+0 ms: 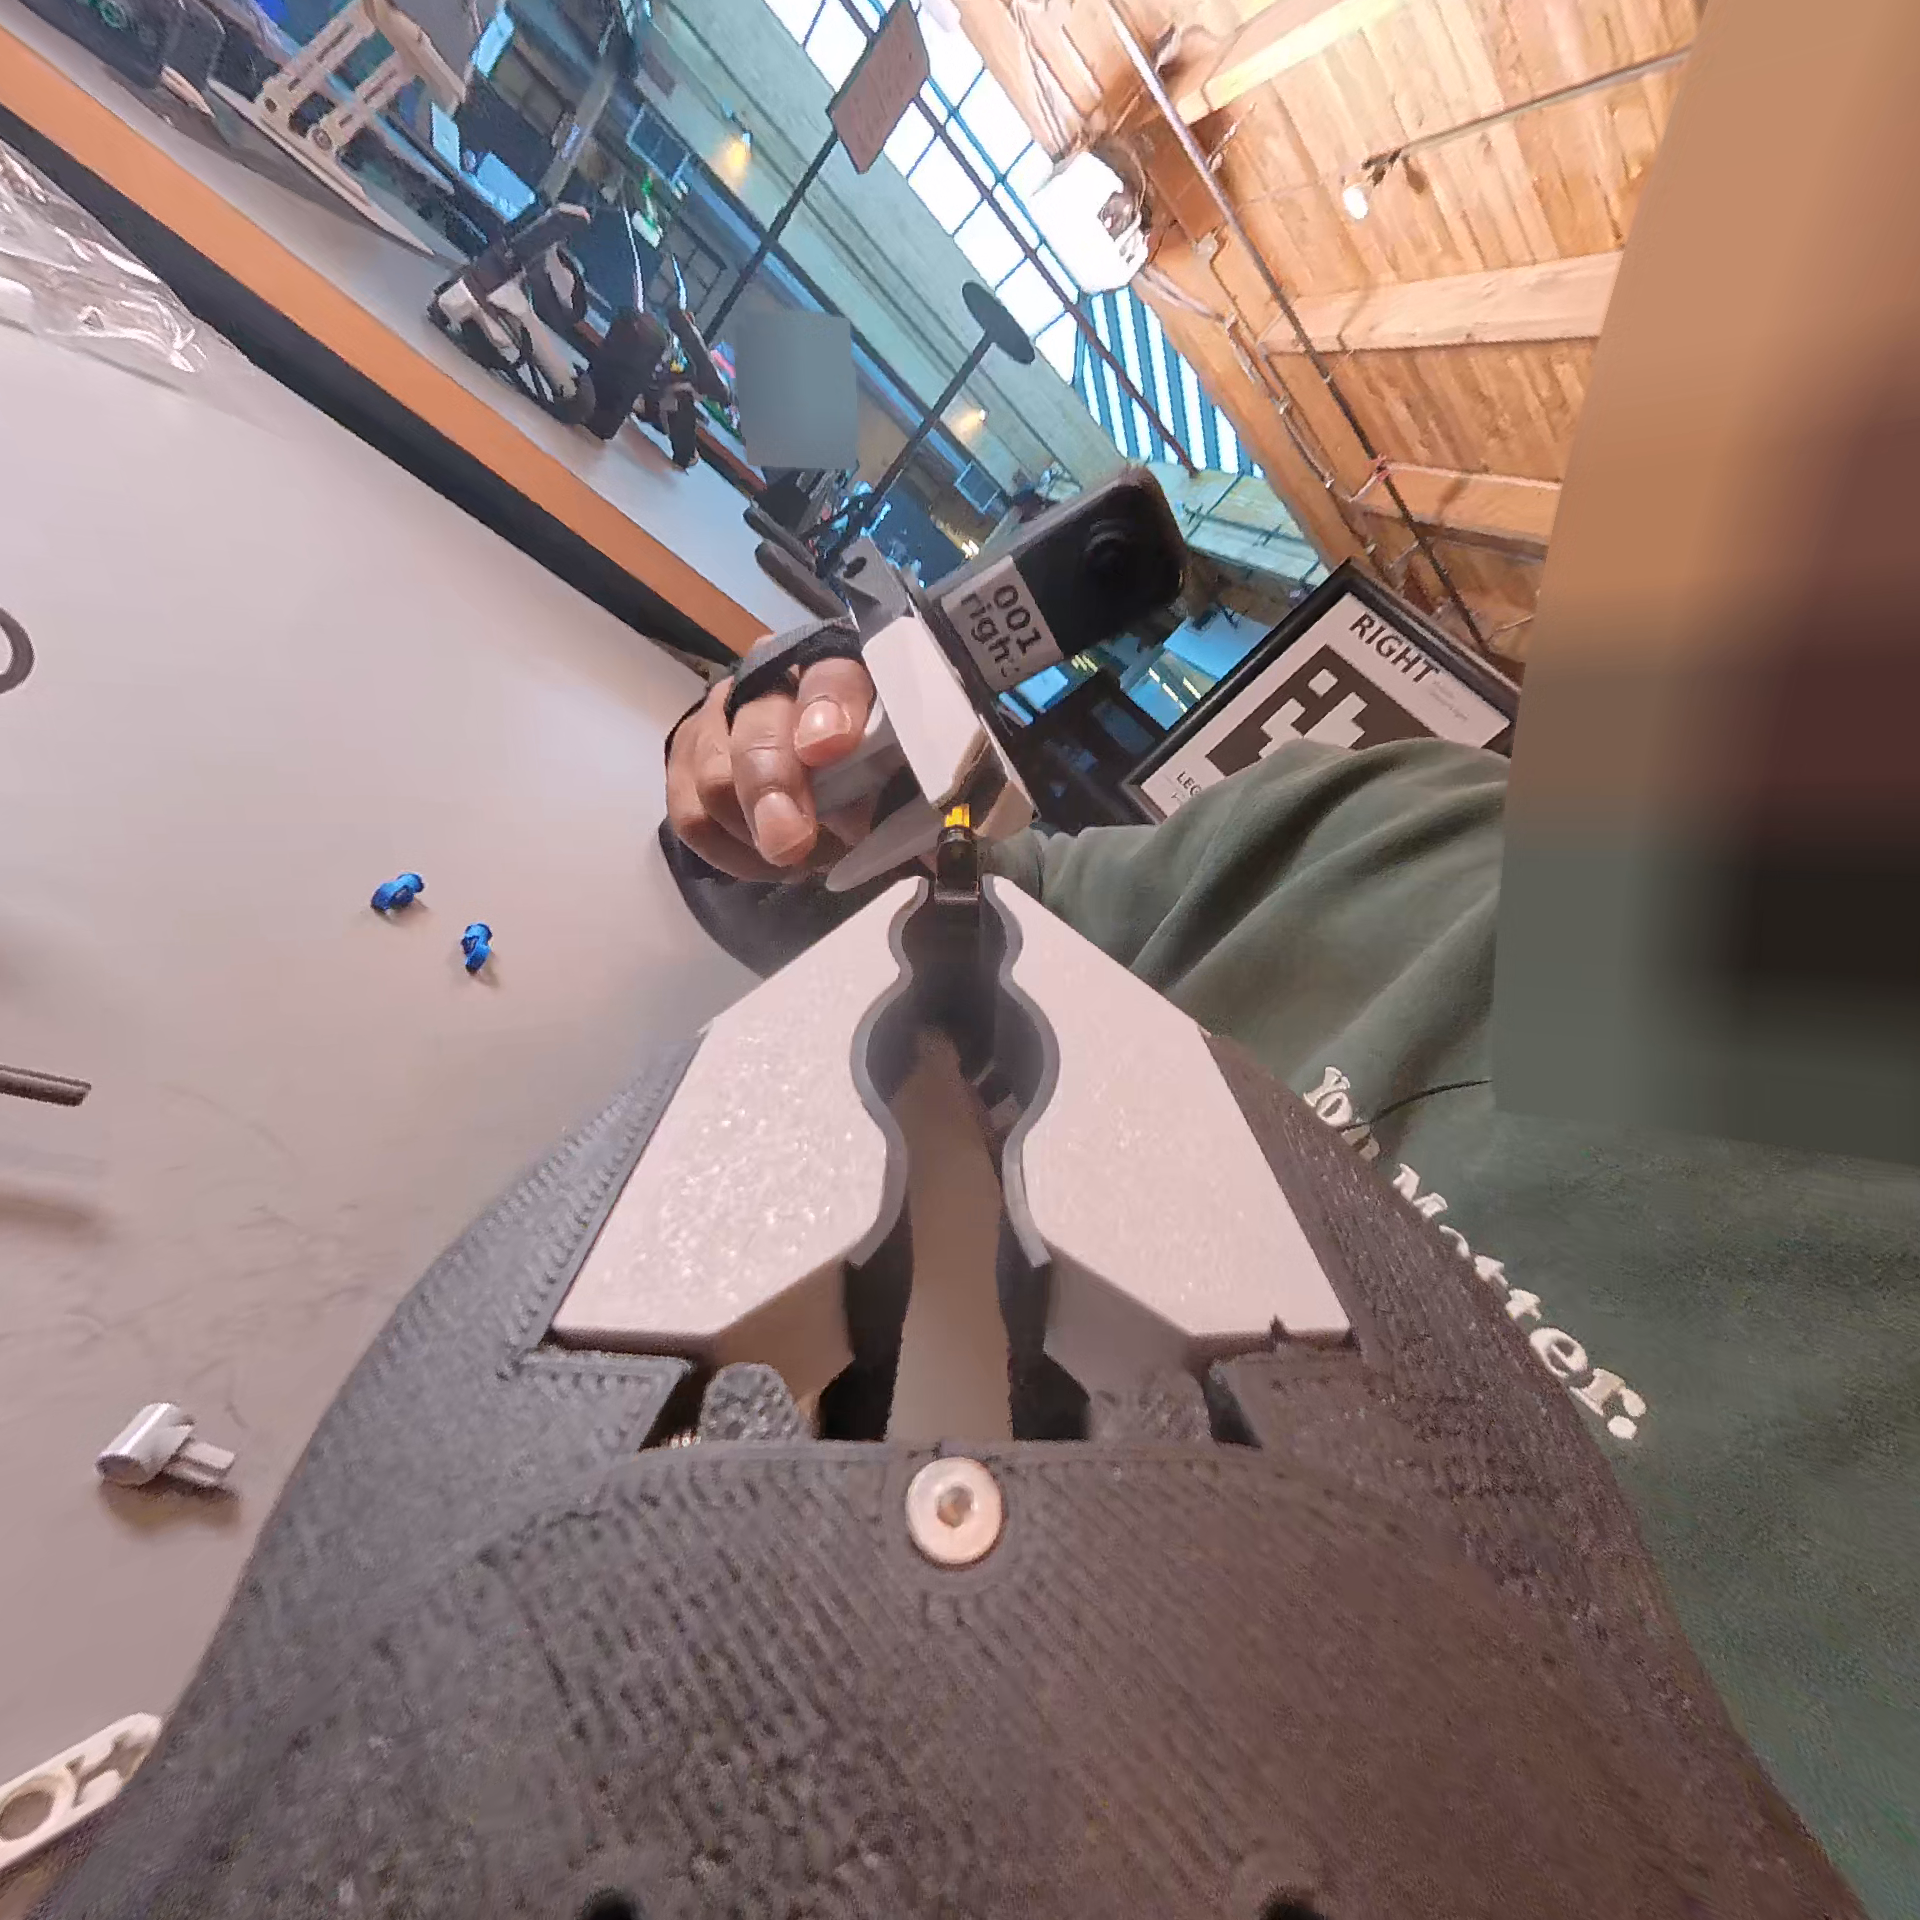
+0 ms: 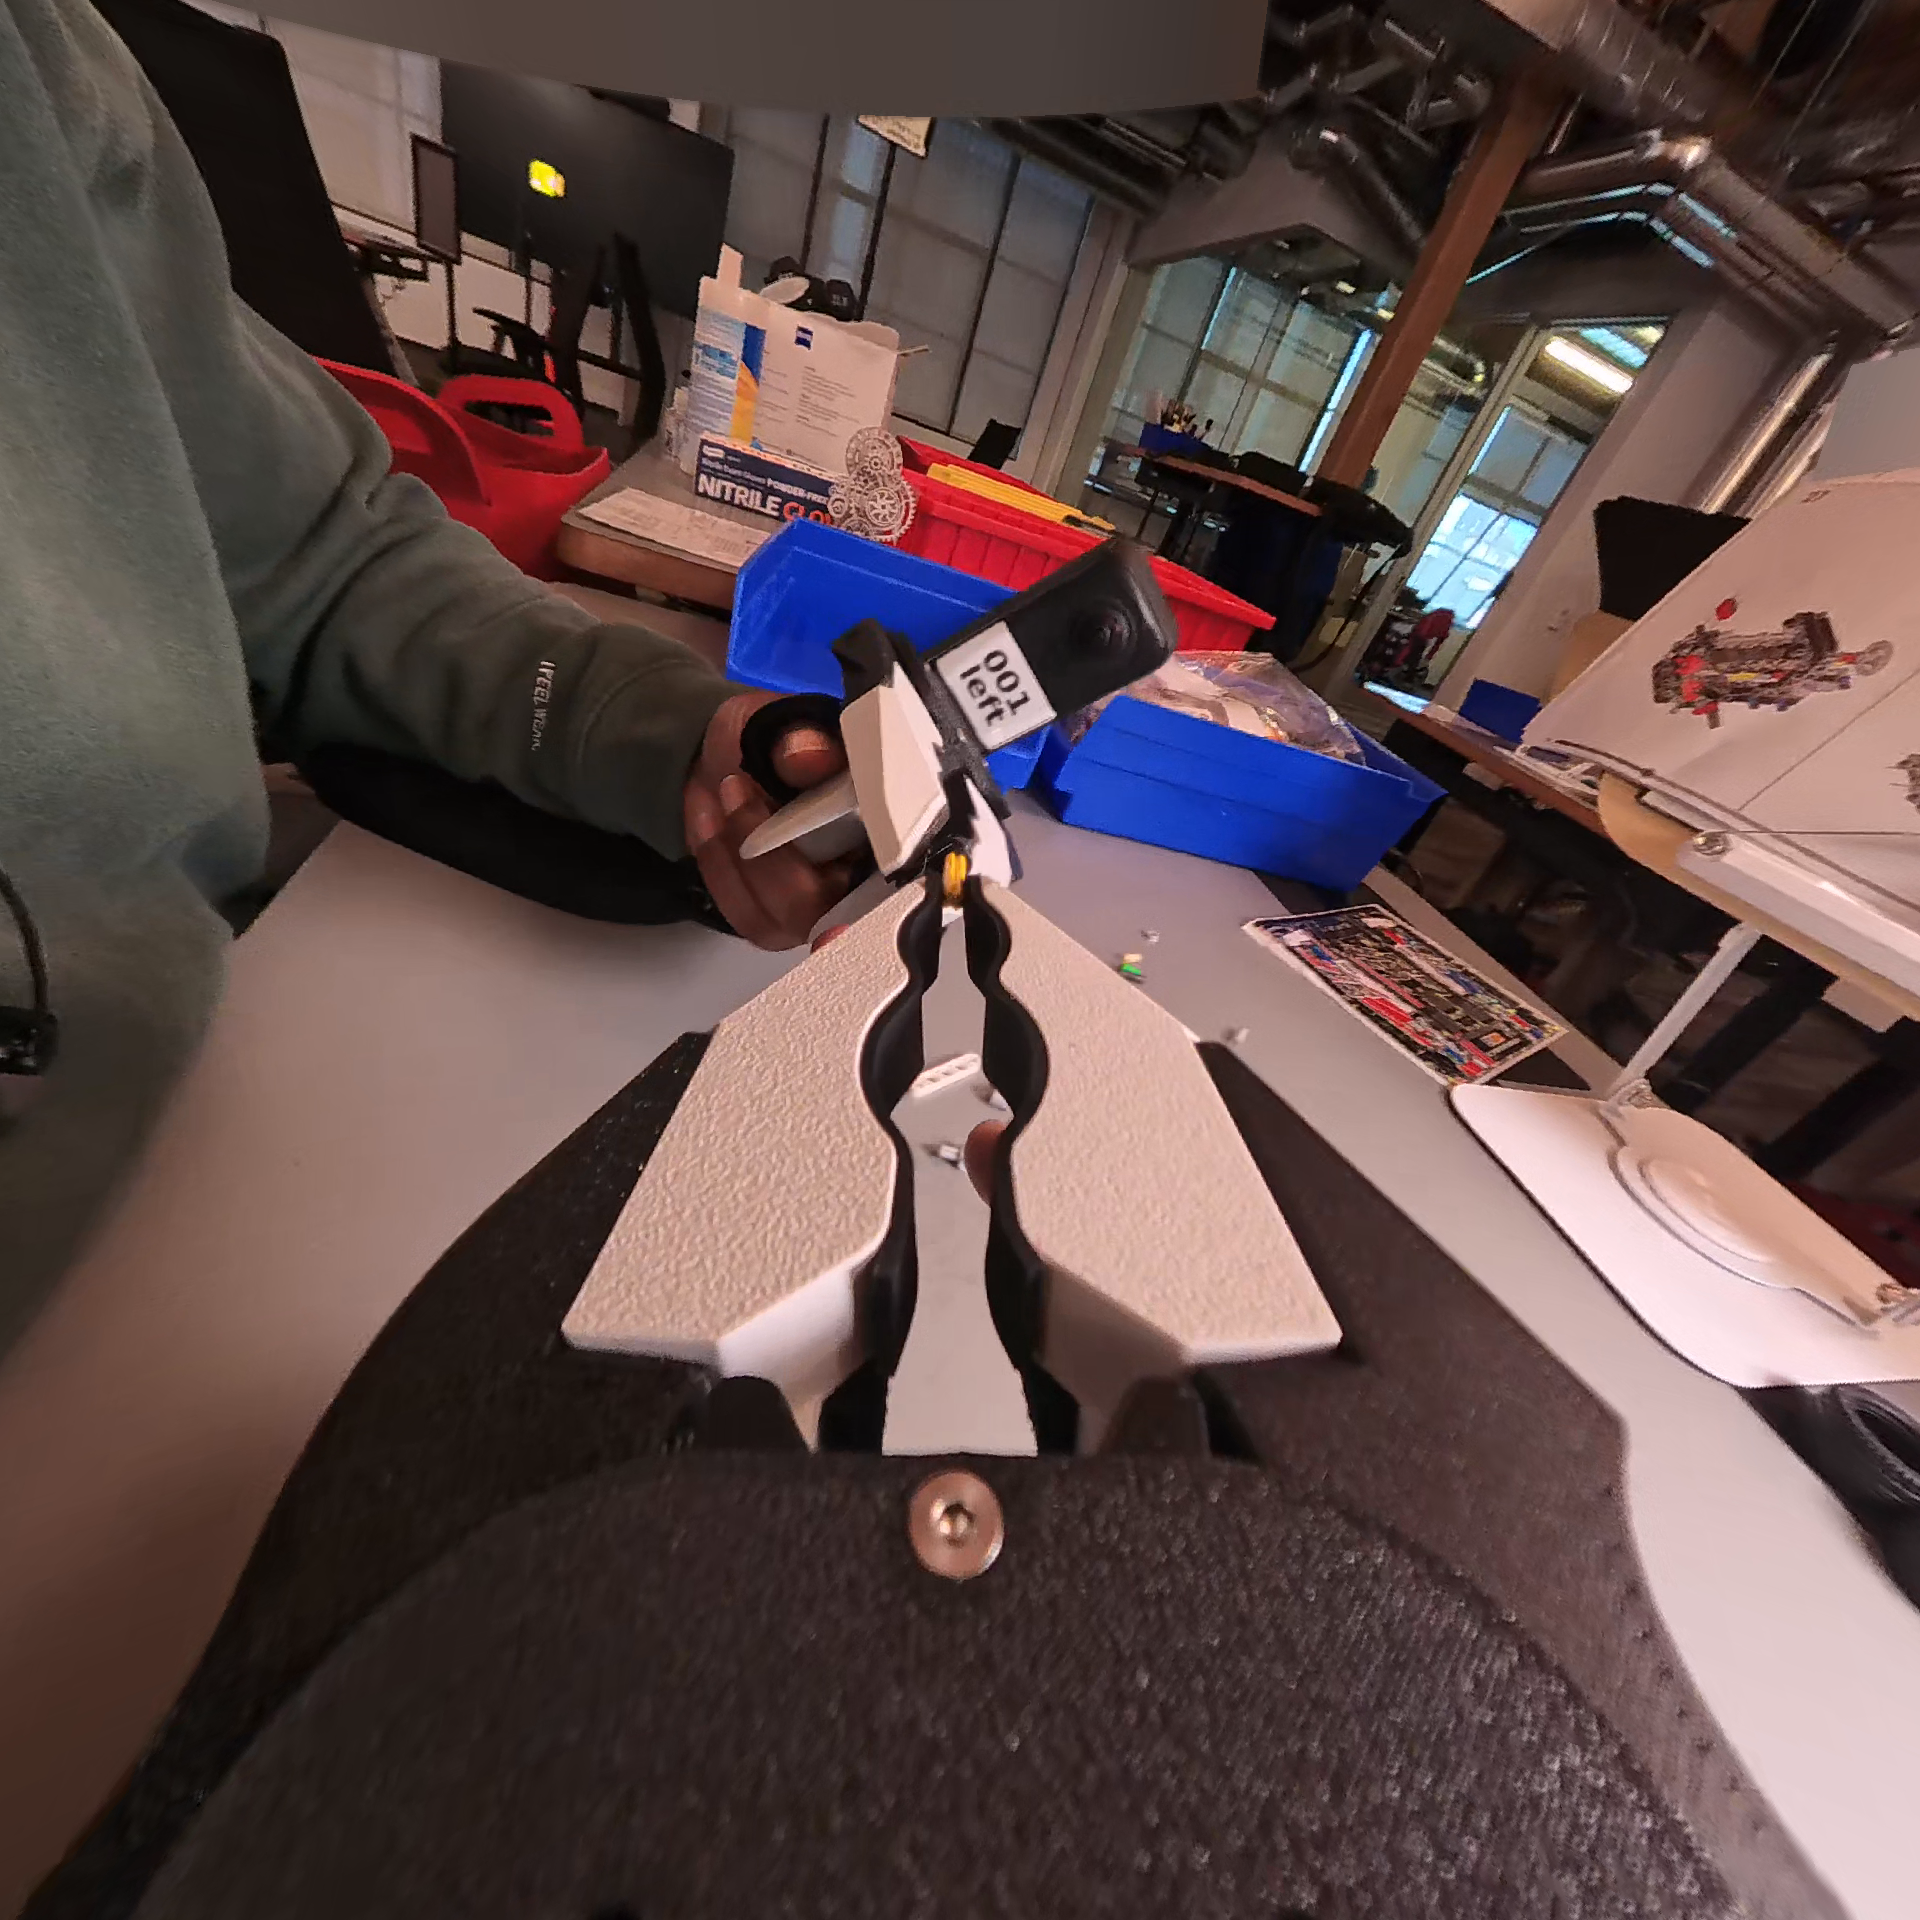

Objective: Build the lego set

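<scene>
The grey desk (image 2: 436, 1039) is carrying the work, with blue bins (image 2: 1226, 769) and a red bin (image 2: 997, 530) sitting along its far side and an open instruction booklet (image 2: 1766, 665) propped on a white stand at the right. A printed sheet (image 2: 1403, 987) is lying flat near the stand.

Above the desk, the two tools are meeting tip to tip. The left hand-held gripper (image 1: 951, 899) is pinching nearly closed on a small dark lego piece (image 1: 951, 868), and the right hand-held gripper (image 2: 954, 902) is likewise closing its tips on a small yellow lego piece (image 2: 954, 868). The two parts are touching or very nearly so; whether they are already pushed together cannot be told at this size.

Loose parts are lying scattered and unused: a grey connector (image 1: 161, 1449), two blue pins (image 1: 397, 891), a white beam (image 1: 62, 1787) at the edge of the left wrist view, and tiny bits near the printed sheet.

Judging from this, the build is sitting at an early stage. Only a tiny sub-joint is being mated in the air, no assembled model is showing on the desk, and nearly all of the set is waiting to be put together.
</scene>
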`<action>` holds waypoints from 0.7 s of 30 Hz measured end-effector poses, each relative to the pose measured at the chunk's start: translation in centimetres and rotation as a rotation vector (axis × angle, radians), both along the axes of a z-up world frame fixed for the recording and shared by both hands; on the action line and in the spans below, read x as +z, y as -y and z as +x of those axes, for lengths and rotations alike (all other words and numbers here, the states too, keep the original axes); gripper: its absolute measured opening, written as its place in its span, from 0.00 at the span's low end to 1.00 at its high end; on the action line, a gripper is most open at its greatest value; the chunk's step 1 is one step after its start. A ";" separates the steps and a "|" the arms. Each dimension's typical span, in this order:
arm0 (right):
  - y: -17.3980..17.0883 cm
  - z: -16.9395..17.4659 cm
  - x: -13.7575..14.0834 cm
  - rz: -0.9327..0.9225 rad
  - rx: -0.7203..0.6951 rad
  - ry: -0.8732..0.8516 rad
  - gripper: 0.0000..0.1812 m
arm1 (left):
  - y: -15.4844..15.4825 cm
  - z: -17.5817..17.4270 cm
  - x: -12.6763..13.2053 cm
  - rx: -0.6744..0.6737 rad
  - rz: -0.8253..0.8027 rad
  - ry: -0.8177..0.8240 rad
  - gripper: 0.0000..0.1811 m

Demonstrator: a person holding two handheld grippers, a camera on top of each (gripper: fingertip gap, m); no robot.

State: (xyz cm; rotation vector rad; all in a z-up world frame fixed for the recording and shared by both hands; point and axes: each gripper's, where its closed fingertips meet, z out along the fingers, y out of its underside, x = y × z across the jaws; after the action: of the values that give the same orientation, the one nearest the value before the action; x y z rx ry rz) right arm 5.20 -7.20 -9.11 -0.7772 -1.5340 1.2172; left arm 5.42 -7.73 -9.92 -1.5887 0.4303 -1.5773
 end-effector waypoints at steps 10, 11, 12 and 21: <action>0.4 0.0 -1.8 -0.059 0.058 0.125 0.02 | 0.5 0.3 -1.8 -0.029 -0.036 -0.160 0.03; 0.5 0.1 -2.1 -0.062 0.068 0.143 0.02 | 0.6 0.3 -2.1 -0.032 -0.032 -0.191 0.03; 0.6 0.1 -2.4 -0.066 0.079 0.160 0.02 | 0.8 0.4 -2.4 -0.036 -0.028 -0.217 0.03; 1.8 0.7 -4.2 0.001 0.155 0.265 0.02 | 2.2 1.6 -4.8 -0.118 -0.054 -0.378 0.03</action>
State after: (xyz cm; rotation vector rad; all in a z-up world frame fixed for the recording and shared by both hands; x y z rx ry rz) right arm 5.91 -9.03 -13.29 -0.8583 -1.8396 1.2635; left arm 6.97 -9.89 -14.73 -1.9407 0.7003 -1.3810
